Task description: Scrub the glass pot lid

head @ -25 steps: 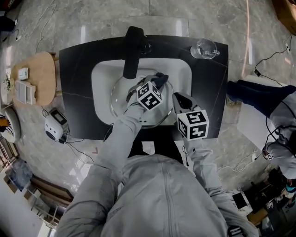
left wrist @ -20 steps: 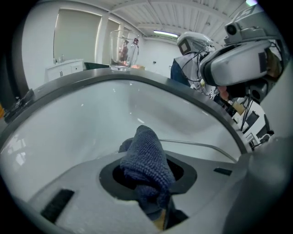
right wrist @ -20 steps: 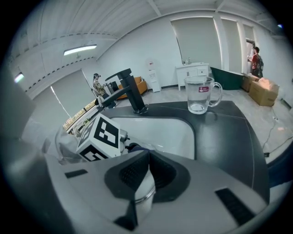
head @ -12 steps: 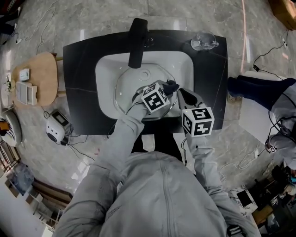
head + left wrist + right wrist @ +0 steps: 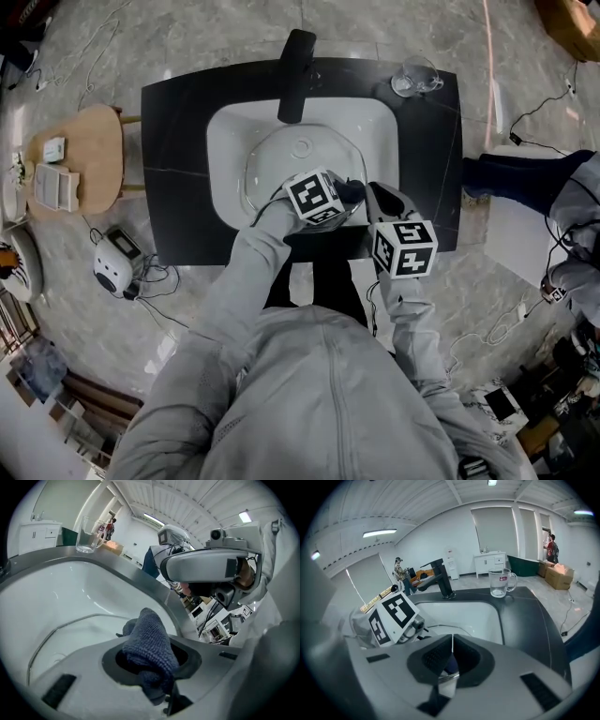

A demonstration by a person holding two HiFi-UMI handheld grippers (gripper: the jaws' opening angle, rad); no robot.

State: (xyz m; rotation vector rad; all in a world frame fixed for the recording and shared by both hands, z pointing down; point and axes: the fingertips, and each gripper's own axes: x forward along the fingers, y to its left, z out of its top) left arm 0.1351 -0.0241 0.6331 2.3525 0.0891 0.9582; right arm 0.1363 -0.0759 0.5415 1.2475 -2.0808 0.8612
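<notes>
Pinching the metal-banded rim of the glass pot lid [image 5: 298, 167], the right gripper [image 5: 452, 658] has its jaws nearly together on that thin edge. The lid is a round, clear dome with no long axis. It lies in the white basin [image 5: 375, 127], knob facing up. The left gripper [image 5: 151, 665] clamps a blue knitted cloth [image 5: 147, 637] over the lid's near edge.

The glass pot lid [image 5: 281, 173] is a clear round disc with a metal rim and a small knob [image 5: 302, 147]. It is seated inside the white basin [image 5: 225, 141]. Its rim at 5 o'clock is clamped in the right gripper [image 5: 452, 658]. A dark blue knitted cloth [image 5: 149, 641] is pinched in the left gripper [image 5: 154, 665] over the lid's 4 o'clock sector.
</notes>
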